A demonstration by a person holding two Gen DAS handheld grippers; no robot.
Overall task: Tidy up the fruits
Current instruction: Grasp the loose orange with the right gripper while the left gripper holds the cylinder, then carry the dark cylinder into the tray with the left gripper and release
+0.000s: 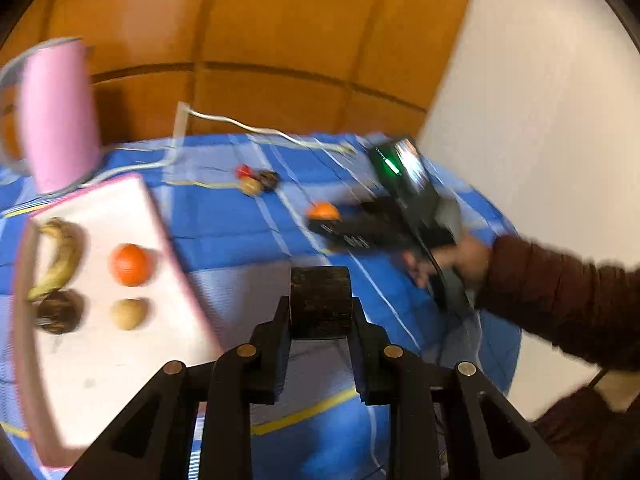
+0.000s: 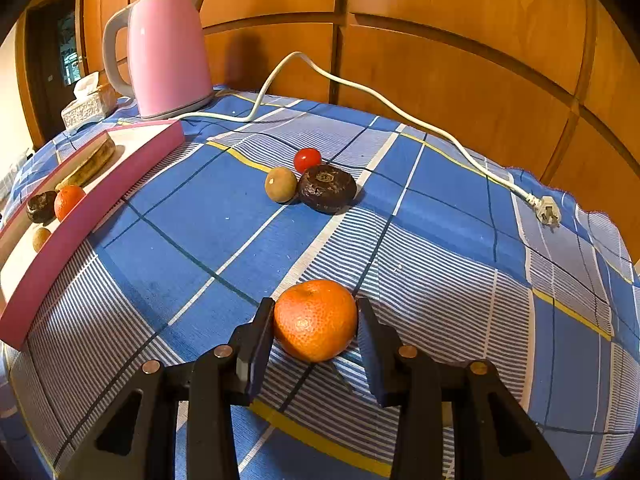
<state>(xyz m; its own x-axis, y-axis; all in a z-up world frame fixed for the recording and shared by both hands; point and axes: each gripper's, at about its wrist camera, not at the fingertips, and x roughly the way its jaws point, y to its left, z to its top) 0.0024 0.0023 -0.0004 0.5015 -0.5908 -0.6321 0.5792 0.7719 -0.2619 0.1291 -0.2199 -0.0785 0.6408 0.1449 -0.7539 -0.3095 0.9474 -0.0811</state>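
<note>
in the left wrist view, blurred by motion, the left gripper [image 1: 320, 308] has its fingers closed tight on a dark, round-topped object [image 1: 320, 300] held above the blue checked surface [image 1: 240, 236]. to the left lies a pink-edged white tray [image 1: 176, 264] holding a banana [image 1: 60, 256], an orange [image 1: 130, 264], a dark fruit [image 1: 60, 312] and a small tan fruit [image 1: 129, 313]. across the surface the right gripper [image 1: 320, 222], in a hand [image 1: 452, 260] with a dark sleeve, meets a mandarin [image 1: 323, 211].

in the right wrist view, the right gripper [image 2: 316, 320] has its fingers narrowed onto the mandarin [image 2: 315, 320], which sits on the surface [image 2: 460, 280] between them with both pads at its sides. farther off, a red tomato [image 2: 307, 159], a tan fruit [image 2: 281, 184] and a dark brown fruit [image 2: 327, 189] cluster together. a pink kettle [image 2: 168, 52] stands behind the tray [image 2: 100, 200], its white cord [image 2: 400, 108] trailing right.
</note>
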